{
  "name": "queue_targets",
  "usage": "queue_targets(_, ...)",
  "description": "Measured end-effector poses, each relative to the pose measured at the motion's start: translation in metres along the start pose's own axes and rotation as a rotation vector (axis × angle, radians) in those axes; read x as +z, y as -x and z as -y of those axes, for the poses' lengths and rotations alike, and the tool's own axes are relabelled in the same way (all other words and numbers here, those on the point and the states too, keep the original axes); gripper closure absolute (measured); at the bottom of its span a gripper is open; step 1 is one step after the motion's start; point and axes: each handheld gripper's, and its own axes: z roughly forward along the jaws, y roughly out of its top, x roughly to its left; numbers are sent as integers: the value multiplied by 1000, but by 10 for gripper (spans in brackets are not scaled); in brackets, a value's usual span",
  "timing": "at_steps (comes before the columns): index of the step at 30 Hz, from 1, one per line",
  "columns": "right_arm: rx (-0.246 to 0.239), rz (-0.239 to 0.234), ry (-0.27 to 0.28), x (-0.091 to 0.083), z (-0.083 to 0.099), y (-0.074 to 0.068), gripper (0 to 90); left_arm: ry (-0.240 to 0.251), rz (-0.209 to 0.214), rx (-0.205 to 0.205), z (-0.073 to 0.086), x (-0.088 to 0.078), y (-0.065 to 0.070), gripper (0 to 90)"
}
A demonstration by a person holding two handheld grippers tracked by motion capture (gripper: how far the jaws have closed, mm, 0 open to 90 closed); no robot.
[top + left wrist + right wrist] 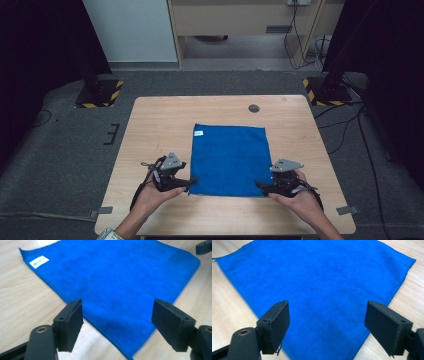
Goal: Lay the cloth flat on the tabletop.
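likely the square blue microfibre cloth [229,160] will handle light, soft and limp, sagging wherever it is lifted, so the two near corners look the best hold. it lies flat and smooth at the centre of the pale wooden table [150,125], a small white label [198,133] at its upper left corner. the left gripper [191,182] and right gripper [260,185] stand with jaws apart, empty, at those lower corners.

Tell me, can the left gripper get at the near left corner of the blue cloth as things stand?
Probably yes: the left gripper sits open right at that corner of the blue cloth, nothing between.
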Motion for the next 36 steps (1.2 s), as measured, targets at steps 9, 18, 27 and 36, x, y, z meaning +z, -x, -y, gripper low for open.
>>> queue_targets(9, 42, -7, 11, 22, -16, 5, 133, 6, -25, -26, -6, 17, -11, 127)
queue_targets(18, 10, -65, -9, 49, -32, -13, 103, 67, -26, -51, -22, 25, -34, 90)
queue_targets(27, -41, -119, -20, 67, -49, -35, 120, 103, -39, -79, -42, 33, -50, 83)
queue_targets(36, -58, -155, -36, 87, -63, -56, 130, 76, -87, -56, -56, 52, -64, 77)
